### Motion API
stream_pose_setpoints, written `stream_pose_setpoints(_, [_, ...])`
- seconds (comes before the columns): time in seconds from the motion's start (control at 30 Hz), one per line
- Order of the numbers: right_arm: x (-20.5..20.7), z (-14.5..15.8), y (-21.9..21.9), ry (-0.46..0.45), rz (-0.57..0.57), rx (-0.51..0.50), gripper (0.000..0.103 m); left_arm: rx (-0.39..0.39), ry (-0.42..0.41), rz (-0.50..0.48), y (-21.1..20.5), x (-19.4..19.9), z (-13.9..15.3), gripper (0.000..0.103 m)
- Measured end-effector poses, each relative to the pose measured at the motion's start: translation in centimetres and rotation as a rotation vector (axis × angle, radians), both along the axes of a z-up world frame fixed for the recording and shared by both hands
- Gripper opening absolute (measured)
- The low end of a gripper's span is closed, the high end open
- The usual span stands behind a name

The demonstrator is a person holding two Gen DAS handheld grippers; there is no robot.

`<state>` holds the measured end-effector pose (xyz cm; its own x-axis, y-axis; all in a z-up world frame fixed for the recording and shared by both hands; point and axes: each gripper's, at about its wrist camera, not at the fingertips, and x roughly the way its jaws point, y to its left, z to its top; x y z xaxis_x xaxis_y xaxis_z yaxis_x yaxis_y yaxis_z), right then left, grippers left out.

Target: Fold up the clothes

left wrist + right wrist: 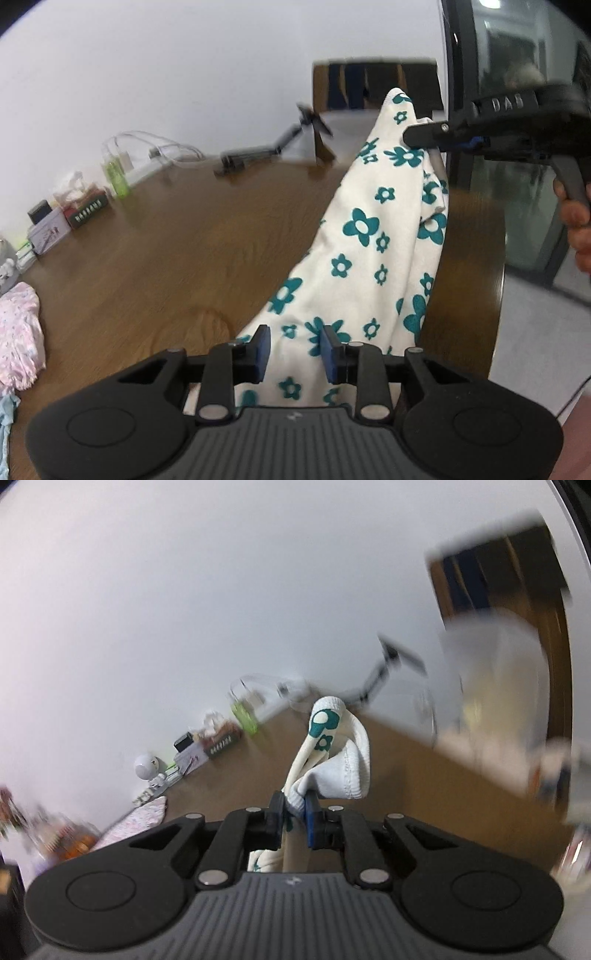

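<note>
Left wrist view: the left tool has its blue pads spread, with the white garment with teal flowers lying between them unpinched. The cloth rises from there over the brown table up to the right tool, which pinches its upper edge. A pink garment lies at the left.

Right wrist view: the right tool is pressed together on a bunched hem of the flowered garment, above the table.

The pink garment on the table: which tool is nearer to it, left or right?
Left. The left tool is low over the table, with the pink garment to its left. The right tool is raised on the far side, holding the floral cloth.
</note>
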<state>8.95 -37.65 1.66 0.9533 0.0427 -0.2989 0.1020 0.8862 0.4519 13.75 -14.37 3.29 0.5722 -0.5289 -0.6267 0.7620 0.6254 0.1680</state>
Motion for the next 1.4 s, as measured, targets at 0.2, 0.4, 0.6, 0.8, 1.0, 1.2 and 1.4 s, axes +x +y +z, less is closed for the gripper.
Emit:
stream_pose_setpoints(0.2, [0.1,5.7,4.0,-0.079,0.123,-0.353,0.010,-0.041,-0.084,0.110,7.1,-2.9,3.2,0.032])
stream_pose_setpoints(0.4, [0.0,8.6,13.2,-0.190,0.352,-0.649,0.010,0.007,-0.055,0.310,14.7,-5.7,1.4,0.032])
stream_pose_setpoints(0.6, [-0.8,8.4,23.6,-0.220,0.663,-0.800,0.010,-0.020,0.038,0.367,19.0,-7.3,-0.9,0.031])
stream_pose_setpoints(0.8, [-1.2,4.2,31.1,-0.078,0.902,-0.872,0.010,-0.082,0.091,0.364,20.8,-6.7,-3.3,0.030])
stream_pose_setpoints(1.0, [-1.8,2.1,33.4,0.006,0.999,-0.846,0.006,-0.150,0.093,0.352,21.8,-6.8,-3.7,0.030])
stream_pose_setpoints(1.2, [-1.1,1.2,33.6,0.054,1.050,-0.802,0.006,-0.149,0.084,0.374,23.3,-8.1,-2.9,0.032])
stream_pose_setpoints(1.4, [-0.5,0.3,33.9,0.103,1.100,-0.757,0.006,-0.144,0.016,0.508,26.6,-9.6,-0.8,0.036])
